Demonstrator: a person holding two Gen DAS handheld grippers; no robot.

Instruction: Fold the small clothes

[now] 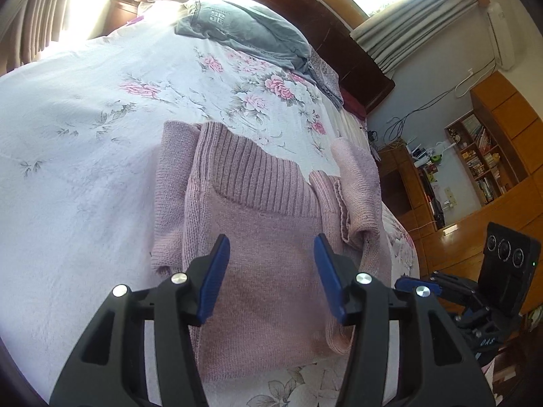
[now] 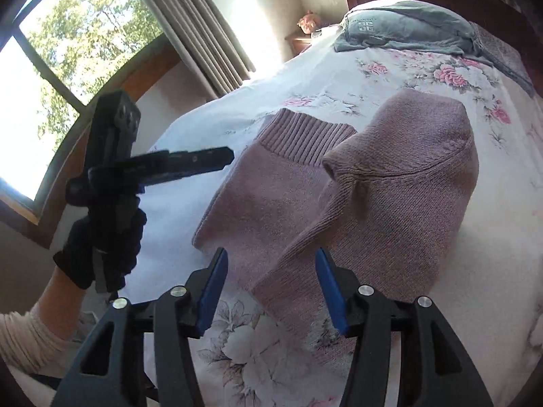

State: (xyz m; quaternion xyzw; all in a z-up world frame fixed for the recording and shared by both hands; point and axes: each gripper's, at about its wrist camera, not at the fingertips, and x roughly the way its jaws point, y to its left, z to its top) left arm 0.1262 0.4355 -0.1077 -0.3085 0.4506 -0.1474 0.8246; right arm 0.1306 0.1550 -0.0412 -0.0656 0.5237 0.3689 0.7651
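I am counting one pink sweater [image 1: 258, 237] lying on one floral bedspread [image 1: 85, 129], one grey pillow [image 1: 244, 30] sitting at twelve o'clock, and two grippers: my left gripper [image 1: 271, 273] and my right gripper [image 2: 269, 283], each showing two blue fingers [image 1: 213, 278].

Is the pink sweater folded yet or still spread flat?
Partly folded. The pink sweater lies on the bedspread with one sleeve turned across its body; no compact fold yet.

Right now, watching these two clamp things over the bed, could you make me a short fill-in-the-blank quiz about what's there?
1. The knitted sweater is ____ in colour.
2. Both the left gripper and the right gripper have their jaws ____.
3. The bedsheet is printed with ____.
4. The folded grey cloth lies near the bed's ____.

Missing words: pink; open; flowers; headboard
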